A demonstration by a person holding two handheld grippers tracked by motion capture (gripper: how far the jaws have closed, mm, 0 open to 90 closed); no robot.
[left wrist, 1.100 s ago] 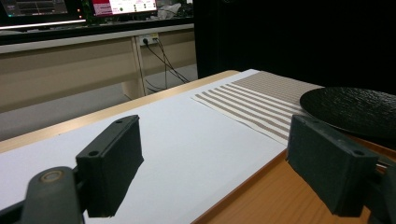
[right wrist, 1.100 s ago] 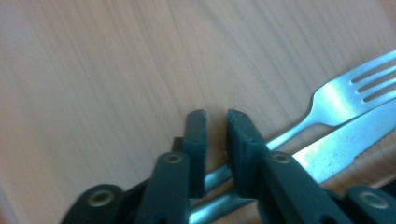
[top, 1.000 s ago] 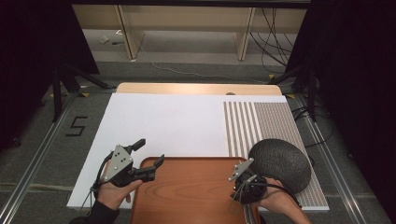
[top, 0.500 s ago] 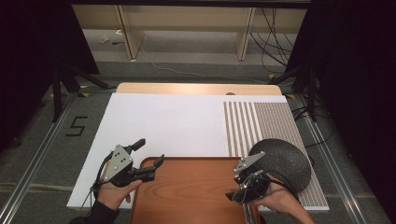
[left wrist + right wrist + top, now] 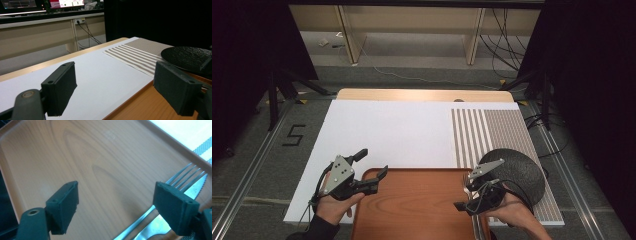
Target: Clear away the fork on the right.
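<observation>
The right hand-held gripper (image 5: pixel 115 207), jaws apart and empty, hangs over the wooden tray (image 5: pixel 82 157); beside its right jaw a fork (image 5: pixel 160 200) and knife (image 5: pixel 192 190) lie parallel, tips pointing away, black plate (image 5: pixel 519 170) just beyond.

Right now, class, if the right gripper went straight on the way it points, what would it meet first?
Probably the wooden tray: the right gripper, fingers open, points down at its bare surface, with the fork just off to one side.
</observation>
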